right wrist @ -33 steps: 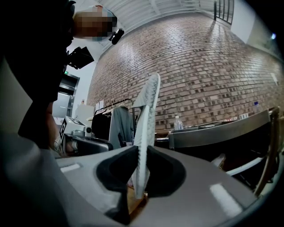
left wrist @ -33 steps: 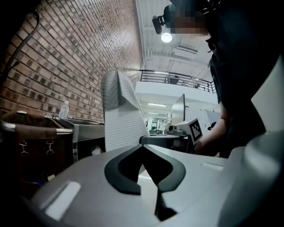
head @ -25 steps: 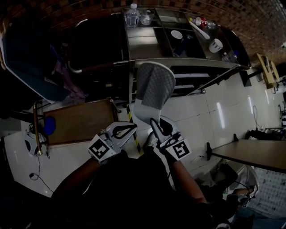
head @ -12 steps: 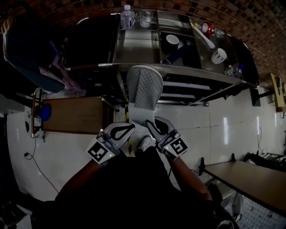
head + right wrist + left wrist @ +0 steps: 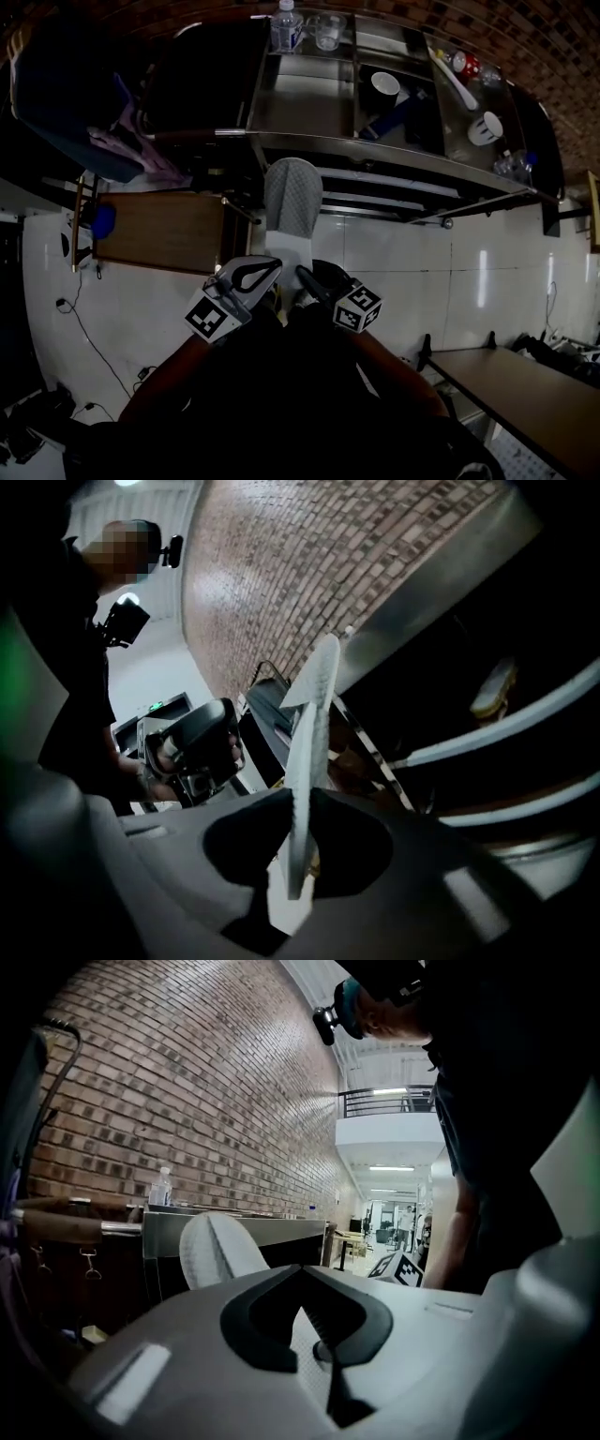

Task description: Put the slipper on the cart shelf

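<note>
A grey quilted fabric slipper (image 5: 292,202) hung in the air in front of a stainless-steel cart (image 5: 375,150), not yet on any shelf. Its rounded toe pointed toward the cart's front rail and its heel end faced the person. The right gripper (image 5: 302,274) was clamped on that heel end. In the right gripper view the slipper (image 5: 309,733) stood edge-on, a thin pale slab pinched between the two dark jaws of the right gripper (image 5: 298,803) and rising past them toward the cart's metal rails.

The left gripper (image 5: 277,264) sat just beside the slipper's heel, on its left side, with its jaws drawn together and nothing between them. In the left gripper view the tips of the left gripper (image 5: 302,1269) met, and the slipper (image 5: 216,1246) showed beyond them as a pale rounded shape in front of the cart, with a red brick wall (image 5: 187,1082) behind.

On the cart's top level stood a clear plastic water bottle (image 5: 287,25) with a clear drinking glass (image 5: 326,33) just beside it. Farther right were a white mug (image 5: 384,89) and a second white mug (image 5: 486,128). A brown wooden board (image 5: 159,230) lay left of the slipper, above a white tiled floor (image 5: 422,272)
</note>
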`<state>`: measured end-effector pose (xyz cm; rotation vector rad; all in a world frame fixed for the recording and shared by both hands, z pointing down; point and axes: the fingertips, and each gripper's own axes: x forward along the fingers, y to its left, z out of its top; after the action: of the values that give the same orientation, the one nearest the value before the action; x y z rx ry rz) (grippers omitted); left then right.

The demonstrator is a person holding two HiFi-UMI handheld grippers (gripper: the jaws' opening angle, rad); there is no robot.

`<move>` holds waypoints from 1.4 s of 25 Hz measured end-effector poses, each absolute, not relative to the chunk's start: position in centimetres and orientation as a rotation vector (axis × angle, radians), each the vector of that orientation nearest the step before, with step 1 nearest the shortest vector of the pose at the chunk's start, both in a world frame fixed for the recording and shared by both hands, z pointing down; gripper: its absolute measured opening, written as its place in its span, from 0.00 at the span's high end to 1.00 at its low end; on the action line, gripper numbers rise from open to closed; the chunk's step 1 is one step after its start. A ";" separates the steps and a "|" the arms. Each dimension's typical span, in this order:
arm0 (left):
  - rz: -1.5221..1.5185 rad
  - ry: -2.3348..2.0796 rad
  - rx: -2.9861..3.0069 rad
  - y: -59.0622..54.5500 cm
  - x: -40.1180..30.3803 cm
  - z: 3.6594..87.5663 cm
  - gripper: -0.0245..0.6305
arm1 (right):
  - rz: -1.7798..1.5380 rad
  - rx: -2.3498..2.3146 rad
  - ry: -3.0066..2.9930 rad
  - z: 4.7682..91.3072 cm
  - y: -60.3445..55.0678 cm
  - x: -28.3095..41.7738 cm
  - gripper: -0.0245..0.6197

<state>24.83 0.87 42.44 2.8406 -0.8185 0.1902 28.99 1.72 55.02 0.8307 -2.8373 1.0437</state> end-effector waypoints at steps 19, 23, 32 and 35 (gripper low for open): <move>0.208 -0.752 2.920 -7.0 25.3 46.2 0.96 | 1.695 0.757 -2.486 64.0 -3.6 28.3 0.86; 0.193 -0.744 2.921 -8.3 25.4 46.4 0.96 | 1.752 0.768 -2.424 65.4 -5.8 29.2 0.86; 0.192 -0.716 2.906 -10.3 26.1 48.2 0.96 | 1.791 0.853 -2.371 67.8 -11.9 31.9 0.86; 0.186 -0.709 2.902 -10.9 26.2 48.9 0.96 | 1.776 0.886 -2.374 68.3 -14.0 32.0 0.86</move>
<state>26.19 -10.91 48.86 2.9022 -0.7090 0.1860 32.03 -13.98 68.32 0.8858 -2.3739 1.7760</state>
